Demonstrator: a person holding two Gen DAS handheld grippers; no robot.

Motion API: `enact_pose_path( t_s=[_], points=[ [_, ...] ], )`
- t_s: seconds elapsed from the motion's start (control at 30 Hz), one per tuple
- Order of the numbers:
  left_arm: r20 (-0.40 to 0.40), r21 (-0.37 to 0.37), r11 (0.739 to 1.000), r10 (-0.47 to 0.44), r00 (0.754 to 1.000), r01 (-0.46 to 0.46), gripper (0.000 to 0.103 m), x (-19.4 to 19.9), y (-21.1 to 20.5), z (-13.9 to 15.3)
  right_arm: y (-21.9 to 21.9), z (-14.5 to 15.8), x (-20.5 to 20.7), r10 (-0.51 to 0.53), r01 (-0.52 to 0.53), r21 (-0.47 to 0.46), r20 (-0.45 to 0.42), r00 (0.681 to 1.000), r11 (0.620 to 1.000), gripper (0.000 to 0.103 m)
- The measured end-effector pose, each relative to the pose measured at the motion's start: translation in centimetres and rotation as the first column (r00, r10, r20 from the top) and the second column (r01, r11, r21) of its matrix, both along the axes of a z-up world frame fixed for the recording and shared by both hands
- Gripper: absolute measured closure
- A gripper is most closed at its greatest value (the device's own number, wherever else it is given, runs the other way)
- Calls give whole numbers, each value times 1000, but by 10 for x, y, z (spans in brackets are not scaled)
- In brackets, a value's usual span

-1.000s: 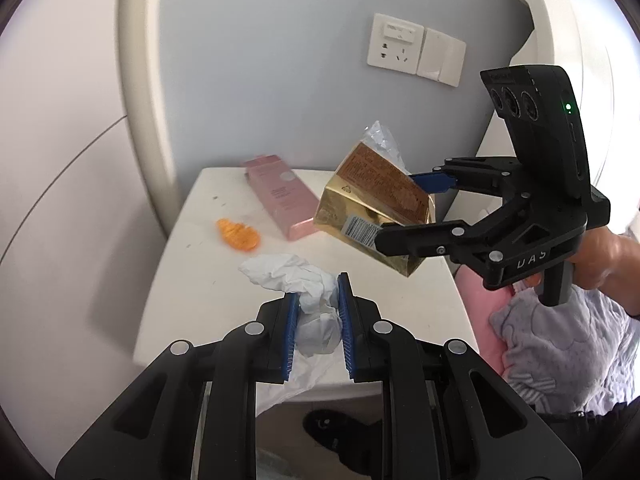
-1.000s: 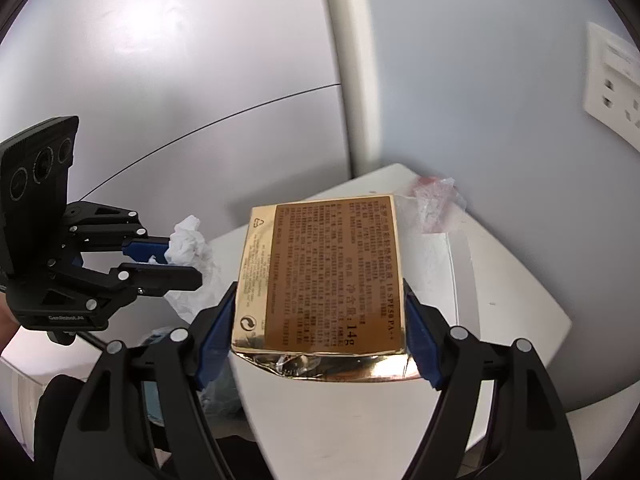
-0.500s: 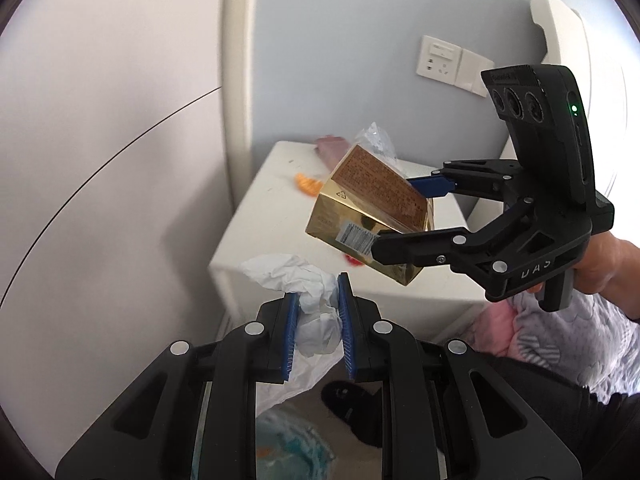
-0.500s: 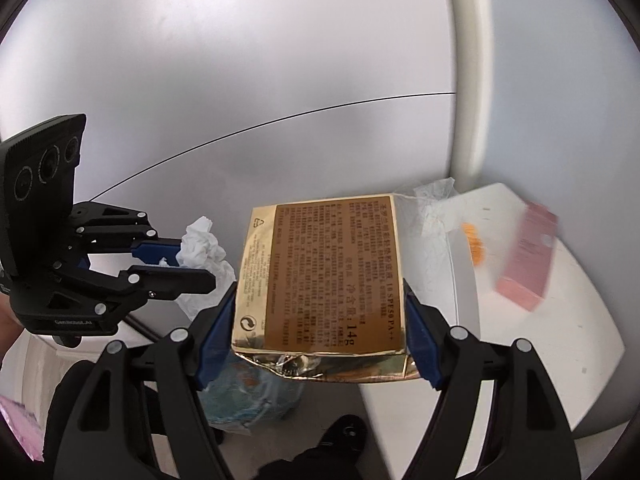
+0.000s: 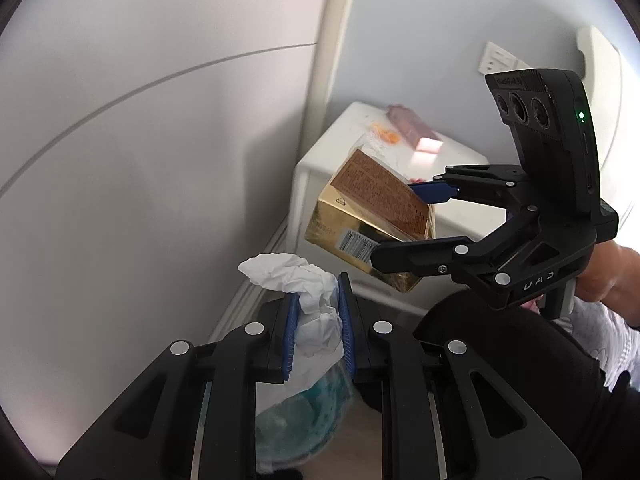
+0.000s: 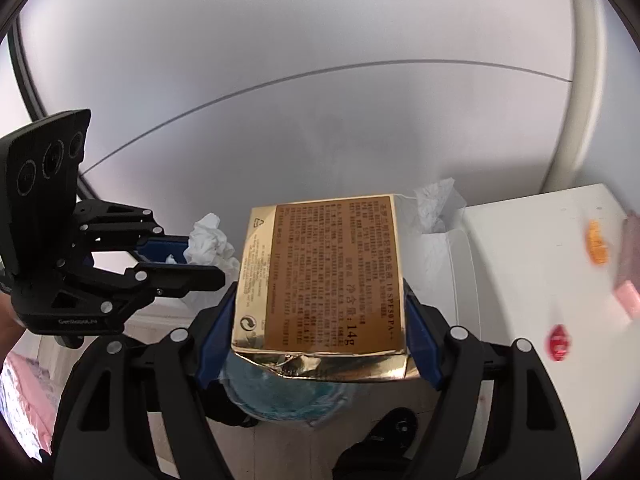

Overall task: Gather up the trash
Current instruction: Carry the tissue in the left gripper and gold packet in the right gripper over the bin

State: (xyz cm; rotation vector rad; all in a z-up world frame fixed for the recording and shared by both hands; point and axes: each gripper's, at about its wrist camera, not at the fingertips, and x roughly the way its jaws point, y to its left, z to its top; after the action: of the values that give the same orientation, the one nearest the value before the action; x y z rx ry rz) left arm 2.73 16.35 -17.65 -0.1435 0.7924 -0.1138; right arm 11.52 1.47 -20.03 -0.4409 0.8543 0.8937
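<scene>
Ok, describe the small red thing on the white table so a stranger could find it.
Find the white bedside table against the grey wall. Near its front edge lies the small red wrapped piece. It is glossy red, unlike the orange scrap and pink box farther back.

Glossy gold foil-faced box (image 6: 320,280), crumpled white tissue paper (image 5: 308,292), matt black plastic jaws.
</scene>
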Motion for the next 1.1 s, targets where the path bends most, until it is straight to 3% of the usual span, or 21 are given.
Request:
enact_pose_path(
  t_s=[0.23,0.5,1.1],
  points=[
    [-52,-30,996,85,995,-86,86,-38,20,-32,29,-37,-21,54,-57,-44,-57,997,997,32],
    [-128,-61,988,131,983,-139,86,-52,31,-76,40,-77,-33,99,-110,-78,-135,986,991,32],
    [-264,-146,973,136,955,-179,86,-46,52,-166,66,-173,-29,145,-200,-230,-236,961,952,32]
  ],
)
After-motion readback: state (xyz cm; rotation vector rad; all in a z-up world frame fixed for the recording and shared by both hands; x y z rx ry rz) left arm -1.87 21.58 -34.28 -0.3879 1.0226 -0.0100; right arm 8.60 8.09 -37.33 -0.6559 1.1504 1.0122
